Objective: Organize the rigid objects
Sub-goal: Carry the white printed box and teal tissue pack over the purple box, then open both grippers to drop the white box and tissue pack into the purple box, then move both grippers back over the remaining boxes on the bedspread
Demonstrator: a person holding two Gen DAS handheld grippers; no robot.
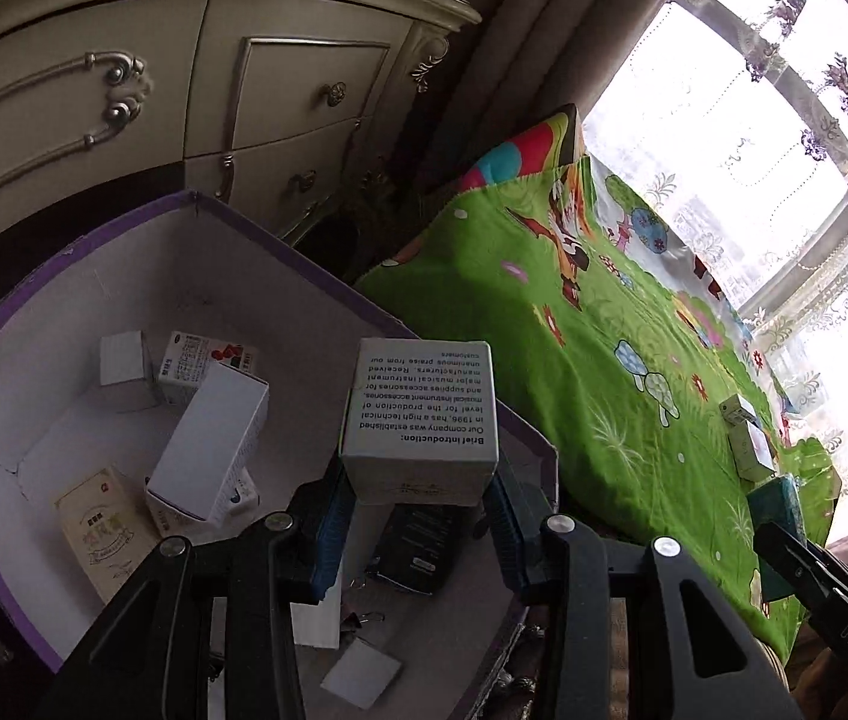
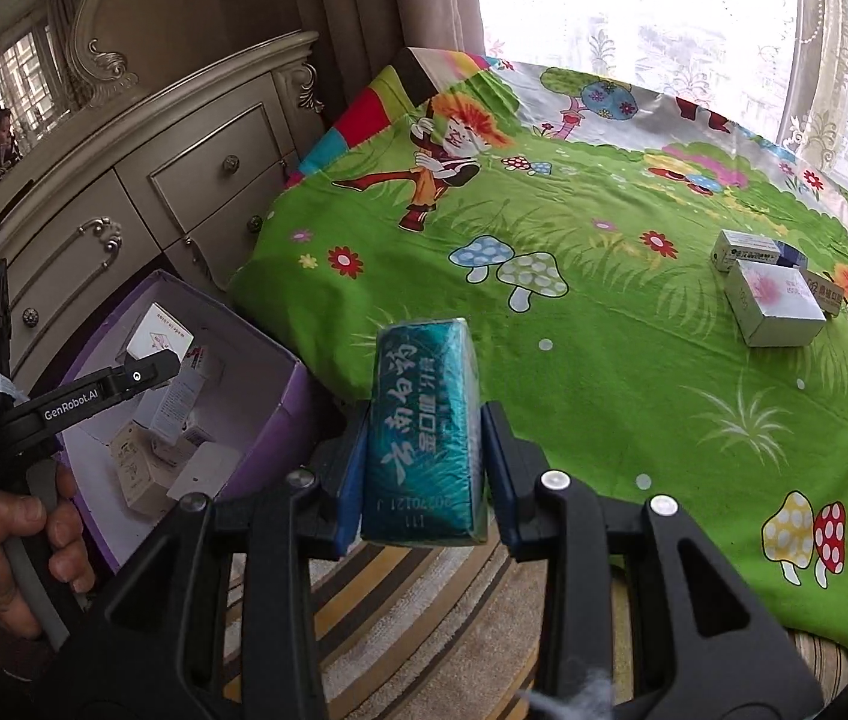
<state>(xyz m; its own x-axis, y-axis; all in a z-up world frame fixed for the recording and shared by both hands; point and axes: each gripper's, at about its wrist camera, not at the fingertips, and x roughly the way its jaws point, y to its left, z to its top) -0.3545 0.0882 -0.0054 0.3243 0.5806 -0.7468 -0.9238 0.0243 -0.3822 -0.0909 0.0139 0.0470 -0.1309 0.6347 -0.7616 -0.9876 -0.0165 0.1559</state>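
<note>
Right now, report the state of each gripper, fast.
Left gripper: shut on the white cardboard box with black printed text.
Right gripper: shut on the teal plastic-wrapped toothpaste box.

Both grippers are built from black plastic arms, joined by round silver screws. On the left gripper (image 1: pixel 420 516) and the right gripper (image 2: pixel 424 474) blue ribbed pads are fitted inside the fingers. "GenRobot.AI" is printed in white on one arm, and a grey trigger is seen under the hand (image 2: pixel 15 540).
</note>
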